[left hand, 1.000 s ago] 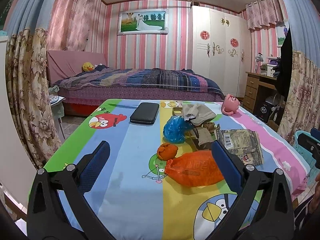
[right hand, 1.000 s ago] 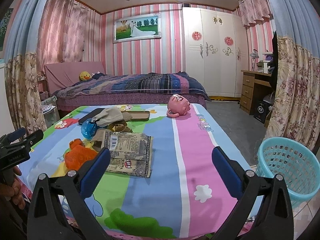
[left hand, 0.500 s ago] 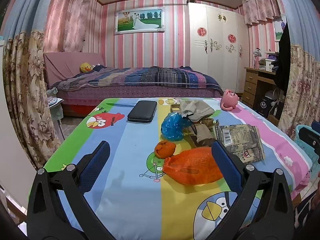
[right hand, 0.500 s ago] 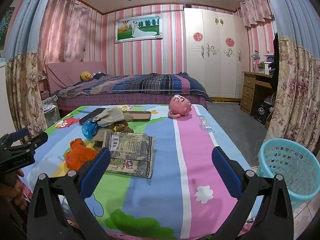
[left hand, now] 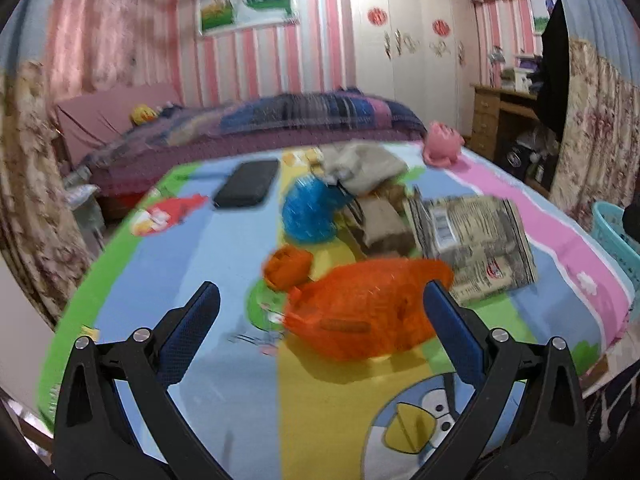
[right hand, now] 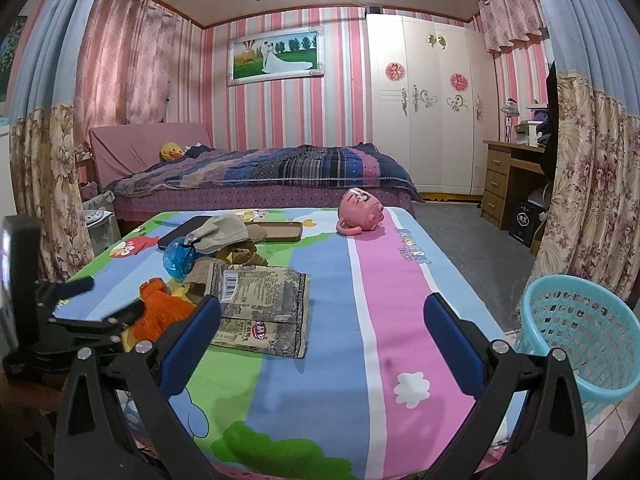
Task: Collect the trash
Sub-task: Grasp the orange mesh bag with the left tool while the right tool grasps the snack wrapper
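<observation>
As left gripper [left hand: 320,336] gapes — orange bag [left hand: 360,308] between fingers.

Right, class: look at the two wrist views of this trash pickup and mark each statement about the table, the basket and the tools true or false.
1. The left tool is open, with the orange bag lying between its fingers. True.
2. The blue basket sits on the table. False: it stands on the floor beside the table.
3. The pink mug stands upright. False: it lies tipped over.
4. The right tool holds nothing. True.
5. The printed packet is already in the basket. False: it lies flat on the table.
</observation>
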A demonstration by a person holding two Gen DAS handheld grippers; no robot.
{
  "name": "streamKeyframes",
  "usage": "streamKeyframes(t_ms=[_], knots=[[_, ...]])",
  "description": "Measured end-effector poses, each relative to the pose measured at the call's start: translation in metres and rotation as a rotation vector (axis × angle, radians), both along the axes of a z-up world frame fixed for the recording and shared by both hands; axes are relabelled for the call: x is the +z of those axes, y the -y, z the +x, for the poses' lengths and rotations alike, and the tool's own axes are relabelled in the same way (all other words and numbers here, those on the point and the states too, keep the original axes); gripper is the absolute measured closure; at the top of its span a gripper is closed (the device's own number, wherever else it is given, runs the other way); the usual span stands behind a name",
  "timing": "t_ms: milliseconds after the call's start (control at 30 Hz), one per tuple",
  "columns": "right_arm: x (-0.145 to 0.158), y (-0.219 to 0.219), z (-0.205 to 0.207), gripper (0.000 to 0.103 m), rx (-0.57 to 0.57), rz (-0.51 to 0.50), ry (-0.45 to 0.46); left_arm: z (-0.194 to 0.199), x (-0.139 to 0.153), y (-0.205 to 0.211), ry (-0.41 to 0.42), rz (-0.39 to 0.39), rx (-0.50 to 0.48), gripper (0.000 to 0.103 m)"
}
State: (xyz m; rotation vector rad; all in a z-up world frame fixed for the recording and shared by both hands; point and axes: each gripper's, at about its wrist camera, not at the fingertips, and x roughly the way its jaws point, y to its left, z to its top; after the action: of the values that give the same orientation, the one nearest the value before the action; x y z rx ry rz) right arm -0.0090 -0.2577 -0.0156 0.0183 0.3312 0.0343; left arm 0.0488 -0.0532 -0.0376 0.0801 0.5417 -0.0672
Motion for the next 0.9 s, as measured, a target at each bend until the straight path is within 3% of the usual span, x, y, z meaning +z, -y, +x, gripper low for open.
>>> streamKeyframes(t_ms=[133,300,333,467,600,733,900], knots=[[-0.002,-0.002,0.003,0.004,0.001,-0.003,-0.007,0.018,-0.017,0.013,-0.098,0.052,-0.041,0.007],[-0.003,-0.004,0.003,0.004,0.0,-0.013,-0.009,0.019,-0.024,0.017,-0.145,0.036,-0.126,0.068],[-0.003,-0.005,0.003,0.004,0.001,-0.013,-0.01,0.018,-0.023,0.016,-0.146,0.013,-0.15,0.087],[-0.003,-0.005,0.004,0.004,-0.001,-0.018,-0.013,0.011,-0.016,0.012,-0.126,-0.051,-0.2,0.095],[-0.004,-0.005,0.004,0.004,0.0,-0.03,-0.014,-0.006,-0.004,0.004,-0.067,-0.086,-0.201,0.095],[-0.007,-0.008,0.011,0.004,0.007,-0.031,-0.036,-0.016,0.014,-0.013,0.026,-0.099,-0.158,0.095],[-0.016,-0.014,0.031,0.004,0.015,-0.021,-0.09,-0.013,0.024,-0.034,0.059,-0.132,-0.07,0.095]])
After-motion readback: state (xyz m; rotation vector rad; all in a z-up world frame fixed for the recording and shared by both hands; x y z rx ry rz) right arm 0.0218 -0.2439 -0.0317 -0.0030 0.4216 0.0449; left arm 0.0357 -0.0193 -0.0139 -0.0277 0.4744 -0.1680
